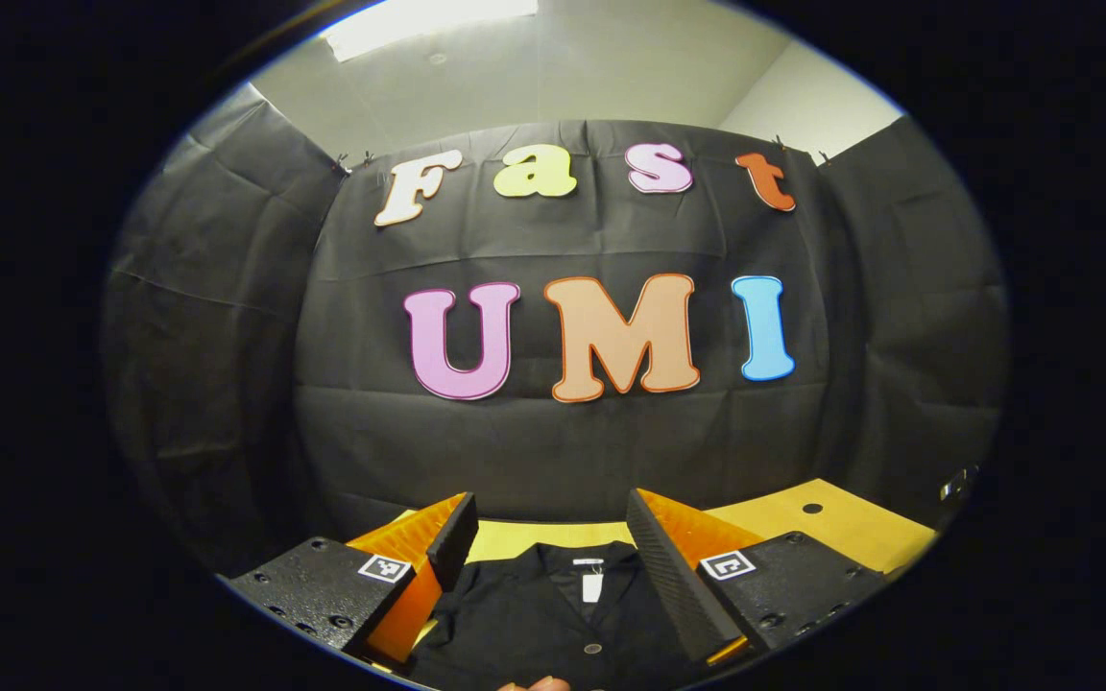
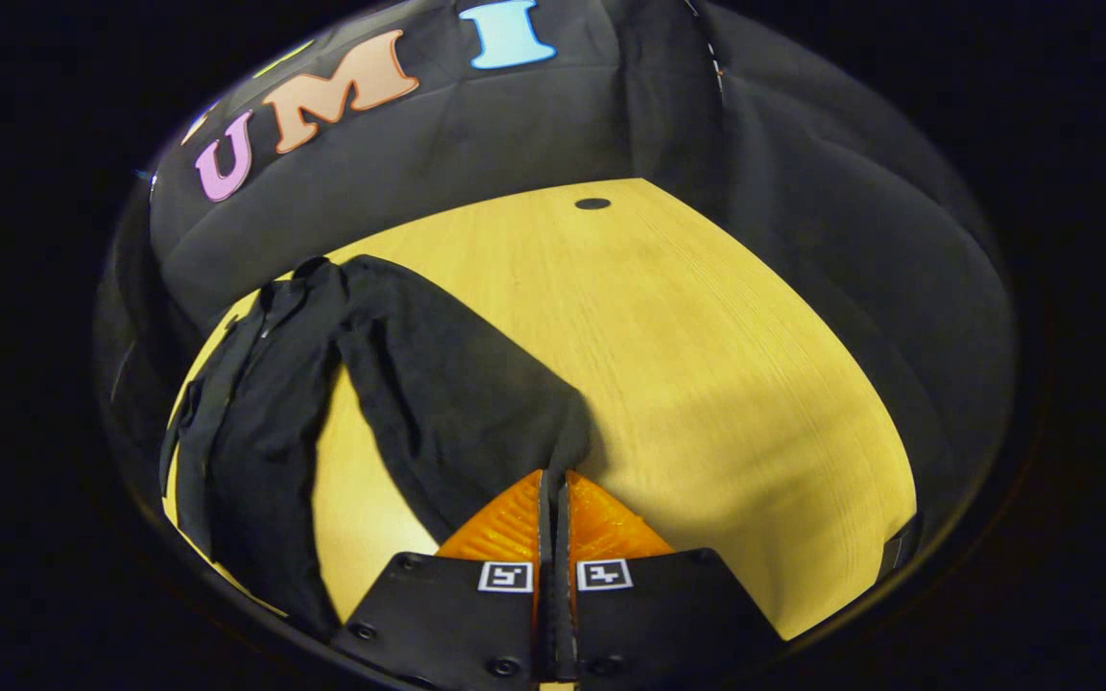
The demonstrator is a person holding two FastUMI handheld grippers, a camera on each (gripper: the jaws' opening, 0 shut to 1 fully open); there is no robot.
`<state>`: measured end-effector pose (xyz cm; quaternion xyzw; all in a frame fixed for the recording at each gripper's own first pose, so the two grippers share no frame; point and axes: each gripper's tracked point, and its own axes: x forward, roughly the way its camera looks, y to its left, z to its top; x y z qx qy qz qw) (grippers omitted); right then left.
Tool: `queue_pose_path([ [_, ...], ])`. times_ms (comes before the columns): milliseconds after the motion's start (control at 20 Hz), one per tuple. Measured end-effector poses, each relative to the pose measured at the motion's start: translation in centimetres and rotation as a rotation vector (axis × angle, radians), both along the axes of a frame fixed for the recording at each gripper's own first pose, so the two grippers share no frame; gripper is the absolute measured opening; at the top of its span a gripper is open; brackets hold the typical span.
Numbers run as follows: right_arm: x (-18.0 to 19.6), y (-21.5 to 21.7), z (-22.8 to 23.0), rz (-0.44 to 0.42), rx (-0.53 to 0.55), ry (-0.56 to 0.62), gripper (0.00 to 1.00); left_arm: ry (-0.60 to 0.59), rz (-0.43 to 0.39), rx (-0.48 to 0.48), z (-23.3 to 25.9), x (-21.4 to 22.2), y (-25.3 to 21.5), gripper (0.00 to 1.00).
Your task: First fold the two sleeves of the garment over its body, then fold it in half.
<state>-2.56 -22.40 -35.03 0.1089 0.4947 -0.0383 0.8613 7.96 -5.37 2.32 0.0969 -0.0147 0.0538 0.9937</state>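
Sleeve pinched at its cuff, shirt flat on table

Shirt point(image 2: 255, 422), one, black, lies spread on the yellow table point(image 2: 707, 365). In the right gripper view its body runs down the left side and one sleeve point(image 2: 457, 403) stretches out diagonally, bare wood showing between sleeve and body. The right gripper point(image 2: 555, 494) has its two fingers pressed together, with the sleeve's end meeting their tips; the cuff seems nipped there, though the cloth inside the closure is hidden. One dark round hole point(image 2: 592, 203) sits in the table near the far edge, well apart from the shirt. Black cloth walls close the table's far and right sides.

In the left gripper view the left gripper point(image 1: 553, 528) is raised above the shirt's collar point(image 1: 582, 561), fingers wide apart and holding nothing. One white tag point(image 1: 592, 583) hangs inside the collar and one button point(image 1: 592, 649) shows below it. A fingertip point(image 1: 539, 684) peeps at the bottom edge.
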Motion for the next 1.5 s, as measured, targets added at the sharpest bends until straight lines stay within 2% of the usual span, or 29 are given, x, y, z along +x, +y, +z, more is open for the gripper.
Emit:
queue_pose_path([
  [50,0.8,1.8,1.2,0.018,0.030,-0.021,0.03,-0.002,0.001,0.001,0.1,0.0,0.7,0.99],
  [100,1.6,3.7,2.6,0.028,0.054,-0.045,0.03,0.001,0.001,-0.006,0.0,-0.1,1.4,0.95],
  [200,3.6,7.3,5.3,0.059,0.086,-0.094,0.03,-0.012,0.008,-0.023,0.4,-0.6,3.4,0.95],
  [250,4.2,8.9,6.5,0.084,0.092,-0.117,0.02,-0.020,0.018,-0.033,0.6,-0.8,4.7,0.99],
  [400,6.1,13.8,10.2,0.153,0.106,-0.181,0.03,-0.003,0.052,-0.052,0.0,-1.7,8.5,0.99],
  [450,6.7,15.5,10.9,0.170,0.113,-0.189,0.02,-0.006,0.067,-0.056,0.1,-2.1,9.9,0.96],
  [500,7.2,16.9,11.7,0.185,0.122,-0.201,0.02,-0.009,0.082,-0.061,0.1,-2.5,11.2,0.99],
  [700,9.0,21.7,13.4,0.227,0.156,-0.237,0.02,-0.004,0.151,-0.079,-0.2,-4.3,16.2,0.99],
  [750,9.6,22.9,13.8,0.237,0.161,-0.245,0.02,-0.002,0.169,-0.082,-0.3,-4.8,17.4,0.95],
  [800,10.2,23.9,14.3,0.258,0.139,-0.256,0.02,-0.001,0.184,-0.083,-0.3,-5.2,18.5,0.99],
  [950,11.8,28.3,16.1,0.350,0.096,-0.312,0.02,-0.001,0.218,-0.082,-0.3,-6.4,21.2,0.99],
  [1050,13.2,32.1,16.6,0.388,0.113,-0.330,0.02,-0.003,0.232,-0.081,-0.6,-7.1,22.8,0.99],
  [1150,14.2,35.4,16.5,0.426,0.124,-0.339,0.02,0.002,0.247,-0.080,-0.9,-7.8,24.5,0.95],
  [1200,14.7,37.0,16.3,0.445,0.123,-0.343,0.02,0.005,0.255,-0.078,-0.9,-8.3,25.3,0.99],
  [1250,14.9,38.5,15.8,0.465,0.120,-0.338,0.00,0.007,0.264,-0.077,-0.9,-8.7,26.3,0.95],
  [1350,15.2,41.1,14.6,0.497,0.120,-0.311,0.02,0.011,0.284,-0.083,-1.2,-9.4,28.1,0.95],
  [1400,15.6,42.4,14.1,0.513,0.125,-0.299,0.02,0.012,0.294,-0.089,-1.5,-9.7,29.0,0.99],
  [1450,16.0,43.7,13.2,0.525,0.124,-0.287,0.02,0.015,0.306,-0.092,-1.7,-10.1,29.9,0.95],
  [1500,16.1,44.9,12.4,0.538,0.122,-0.271,0.02,0.022,0.319,-0.092,-2.1,-10.2,30.8,0.99],
])
